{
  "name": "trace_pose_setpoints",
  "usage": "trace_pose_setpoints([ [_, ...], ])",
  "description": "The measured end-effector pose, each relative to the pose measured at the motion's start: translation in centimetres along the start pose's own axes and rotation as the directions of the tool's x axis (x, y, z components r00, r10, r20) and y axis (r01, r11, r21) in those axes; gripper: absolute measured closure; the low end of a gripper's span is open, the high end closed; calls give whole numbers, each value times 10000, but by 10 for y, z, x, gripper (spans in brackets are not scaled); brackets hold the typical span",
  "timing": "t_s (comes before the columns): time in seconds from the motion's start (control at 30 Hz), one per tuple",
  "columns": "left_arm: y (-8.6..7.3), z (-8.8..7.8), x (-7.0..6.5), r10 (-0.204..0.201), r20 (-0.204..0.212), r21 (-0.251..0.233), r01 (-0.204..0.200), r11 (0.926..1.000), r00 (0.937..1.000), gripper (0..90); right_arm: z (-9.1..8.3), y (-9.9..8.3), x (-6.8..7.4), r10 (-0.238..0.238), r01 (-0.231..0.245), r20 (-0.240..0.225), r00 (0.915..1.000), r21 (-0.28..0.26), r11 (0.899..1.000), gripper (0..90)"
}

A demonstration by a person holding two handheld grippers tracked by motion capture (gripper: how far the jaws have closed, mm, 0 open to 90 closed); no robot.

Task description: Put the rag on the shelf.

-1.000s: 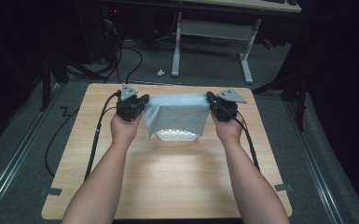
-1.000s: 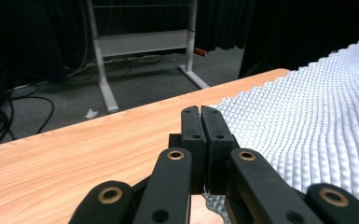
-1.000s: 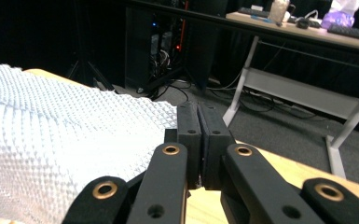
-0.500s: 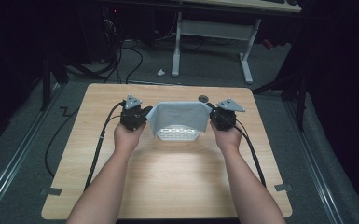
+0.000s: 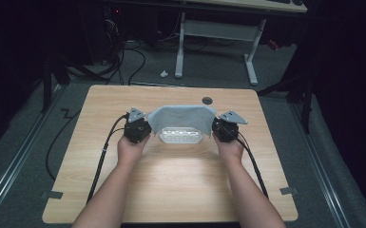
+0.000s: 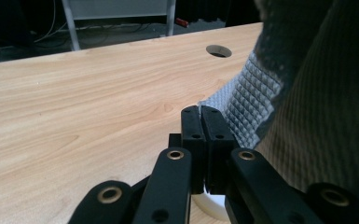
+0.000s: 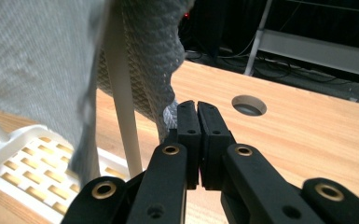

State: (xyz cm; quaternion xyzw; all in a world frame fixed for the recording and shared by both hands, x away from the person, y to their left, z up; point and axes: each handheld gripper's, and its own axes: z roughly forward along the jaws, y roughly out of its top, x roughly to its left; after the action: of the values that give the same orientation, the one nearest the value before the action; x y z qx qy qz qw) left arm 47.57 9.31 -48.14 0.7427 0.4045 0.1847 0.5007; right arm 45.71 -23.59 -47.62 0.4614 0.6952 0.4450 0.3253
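Wooden table [image 5: 123,104]: both hand-held grippers, left [image 5: 141,130] and right [image 5: 217,129], clamped on grey cloth [image 5: 180,116] draped over white basket [image 5: 180,137].

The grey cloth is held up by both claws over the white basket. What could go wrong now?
The grey cloth is pinched only at its edges by the left claw and right claw, so a corner might slip out. It drapes over the white basket and its thin white post, so pulling might snag it or drag the basket.
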Motion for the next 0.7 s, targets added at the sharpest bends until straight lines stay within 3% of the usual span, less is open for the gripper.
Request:
trace_pose_setpoints([
  [0.47, -2, -1, 1, -207, 20, 48, 207, 9998, 9998, 852, -3, -4, 0, -175, 174, 67, 9998, 78, 9998, 878],
  [0.7, -1, -8, 8, -328, -553, -17, 328, 9995, 9979, 697, -5, -2, -4, -17, 16, 163, 9999, 21, 10000, 815],
])
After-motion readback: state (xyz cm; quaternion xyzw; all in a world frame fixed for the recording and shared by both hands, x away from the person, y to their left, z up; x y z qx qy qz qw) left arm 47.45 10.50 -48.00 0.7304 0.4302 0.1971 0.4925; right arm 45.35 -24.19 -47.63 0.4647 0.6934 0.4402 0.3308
